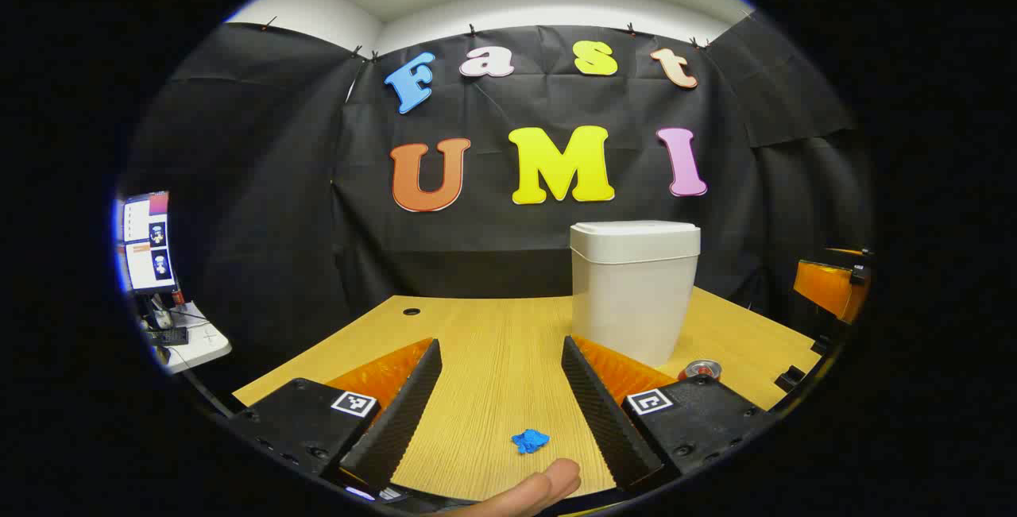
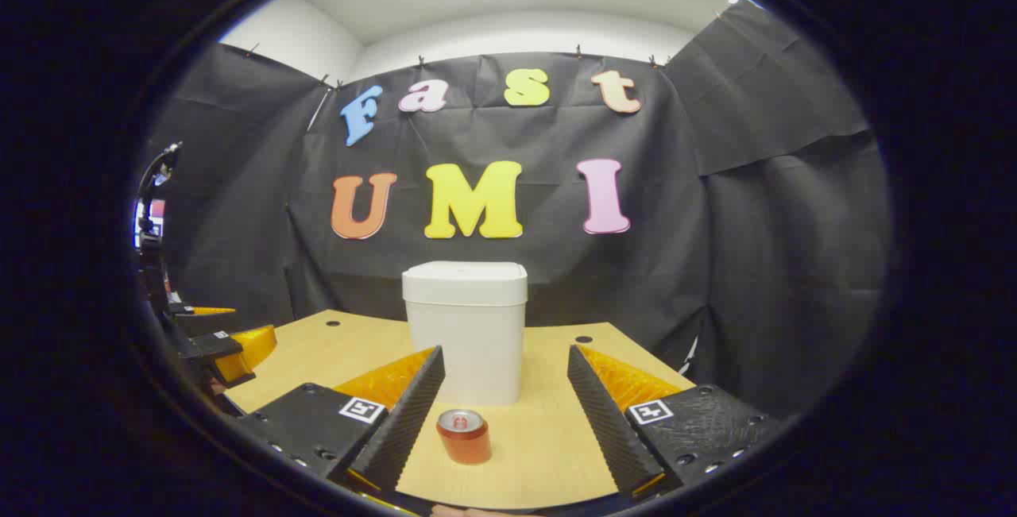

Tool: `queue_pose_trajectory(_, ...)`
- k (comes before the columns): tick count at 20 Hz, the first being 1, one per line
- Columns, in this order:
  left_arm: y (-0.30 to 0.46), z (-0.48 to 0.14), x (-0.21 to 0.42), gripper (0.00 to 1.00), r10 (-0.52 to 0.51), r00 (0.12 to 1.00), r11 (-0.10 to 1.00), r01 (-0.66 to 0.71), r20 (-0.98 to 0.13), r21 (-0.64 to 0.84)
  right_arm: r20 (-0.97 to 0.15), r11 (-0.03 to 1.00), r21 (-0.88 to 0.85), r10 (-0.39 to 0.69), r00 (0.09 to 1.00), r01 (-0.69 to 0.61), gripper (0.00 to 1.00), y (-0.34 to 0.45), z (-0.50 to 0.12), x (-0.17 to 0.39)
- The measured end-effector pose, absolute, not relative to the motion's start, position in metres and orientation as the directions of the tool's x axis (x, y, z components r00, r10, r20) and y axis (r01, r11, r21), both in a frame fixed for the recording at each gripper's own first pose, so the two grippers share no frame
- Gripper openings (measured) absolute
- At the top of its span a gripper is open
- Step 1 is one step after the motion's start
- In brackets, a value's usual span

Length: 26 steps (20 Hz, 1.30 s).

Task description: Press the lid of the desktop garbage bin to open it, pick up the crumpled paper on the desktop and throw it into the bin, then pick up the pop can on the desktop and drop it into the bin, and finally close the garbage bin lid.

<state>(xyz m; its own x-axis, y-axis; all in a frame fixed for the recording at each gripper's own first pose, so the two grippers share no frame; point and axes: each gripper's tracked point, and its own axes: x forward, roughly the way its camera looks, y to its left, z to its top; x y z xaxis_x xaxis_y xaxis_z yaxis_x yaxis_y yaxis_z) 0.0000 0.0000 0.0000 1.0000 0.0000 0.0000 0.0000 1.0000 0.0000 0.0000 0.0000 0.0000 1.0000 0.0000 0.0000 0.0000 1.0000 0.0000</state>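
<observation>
A white bin (image 1: 634, 287) with its lid down stands on the wooden desk (image 1: 477, 342), to the right in the left gripper view. A small blue crumpled paper (image 1: 530, 441) lies between the spread fingers of my left gripper (image 1: 500, 378), which is open and above the desk. In the right gripper view the bin (image 2: 465, 326) stands straight ahead. A red pop can (image 2: 464, 435) stands upright in front of it, near the left finger of my open right gripper (image 2: 504, 390). The can's top (image 1: 702, 368) peeks out behind my left gripper's right finger.
A fingertip (image 1: 548, 485) shows at the bottom of the left gripper view. The left gripper (image 2: 226, 346) appears at the left edge of the right gripper view. The right gripper (image 1: 830, 287) appears at the right edge of the left gripper view. A side table with a monitor (image 1: 147, 243) stands left of the desk.
</observation>
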Motion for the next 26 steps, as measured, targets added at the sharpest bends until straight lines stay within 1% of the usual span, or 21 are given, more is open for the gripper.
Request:
queue_pose_trajectory(1, 0.0, -0.001, 0.001, 0.98, 0.003, 1.0, 1.0, -0.003, -0.001, 0.005, -0.012, 1.0, 0.009, -0.001, 1.0, 0.001, 0.95, -0.003, -0.003, 0.002)
queue_pose_trajectory(6, -0.004, -0.005, 0.002, 0.98, 0.003, 1.0, 1.0, -0.002, -0.007, 0.027, -0.029, 0.999, -0.013, -0.048, 0.998, 0.047, 0.95, -0.016, -0.014, 0.006)
queue_pose_trajectory(7, -0.006, -0.006, 0.003, 0.98, -0.001, 1.0, 1.0, 0.001, -0.008, 0.028, -0.036, 0.999, -0.013, -0.047, 0.998, 0.047, 0.95, -0.015, -0.015, 0.006)
queue_pose_trajectory(8, -0.007, -0.006, 0.004, 0.98, -0.004, 1.0, 1.0, 0.004, -0.01, 0.026, -0.043, 0.999, -0.011, -0.042, 0.998, 0.041, 0.98, -0.013, -0.019, 0.007)
queue_pose_trajectory(9, -0.007, -0.008, 0.004, 0.98, -0.004, 1.0, 1.0, 0.005, -0.016, 0.02, -0.046, 0.999, -0.009, -0.036, 0.998, 0.036, 0.95, -0.011, -0.019, 0.008)
queue_pose_trajectory(10, -0.008, -0.01, 0.005, 0.98, -0.006, 1.0, 1.0, 0.007, -0.022, 0.016, -0.047, 0.999, -0.013, -0.034, 0.998, 0.033, 0.95, -0.011, -0.019, 0.008)
queue_pose_trajectory(16, -0.009, -0.015, 0.009, 0.98, -0.01, 0.999, 1.0, 0.01, -0.046, 0.003, -0.022, 0.997, -0.076, -0.016, 1.0, 0.014, 0.95, -0.005, -0.014, 0.014)
queue_pose_trajectory(22, -0.008, -0.021, 0.013, 0.98, -0.01, 0.998, 1.0, 0.01, -0.059, 0.008, 0.046, 0.992, -0.123, 0.001, 0.999, 0.005, 0.95, 0.01, 0.023, 0.037)
queue_pose_trajectory(23, -0.008, -0.021, 0.014, 0.98, -0.01, 0.998, 1.0, 0.01, -0.062, 0.005, 0.051, 0.992, -0.123, 0.003, 0.999, 0.003, 0.94, 0.013, 0.03, 0.043)
queue_pose_trajectory(24, -0.005, -0.021, 0.014, 0.98, -0.004, 0.998, 1.0, 0.004, -0.066, 0.001, 0.046, 0.993, -0.119, 0.001, 0.999, 0.005, 0.88, 0.015, 0.035, 0.049)
queue_pose_trajectory(25, -0.001, -0.023, 0.016, 0.98, 0.005, 0.998, 1.0, -0.005, -0.069, -0.003, 0.031, 0.992, -0.123, 0.0, 1.0, 0.004, 0.92, 0.017, 0.039, 0.055)
queue_pose_trajectory(26, 0.002, -0.023, 0.017, 0.98, 0.011, 0.997, 1.0, -0.012, -0.072, -0.008, 0.029, 0.994, -0.113, 0.011, 1.0, -0.008, 0.85, 0.022, 0.046, 0.059)
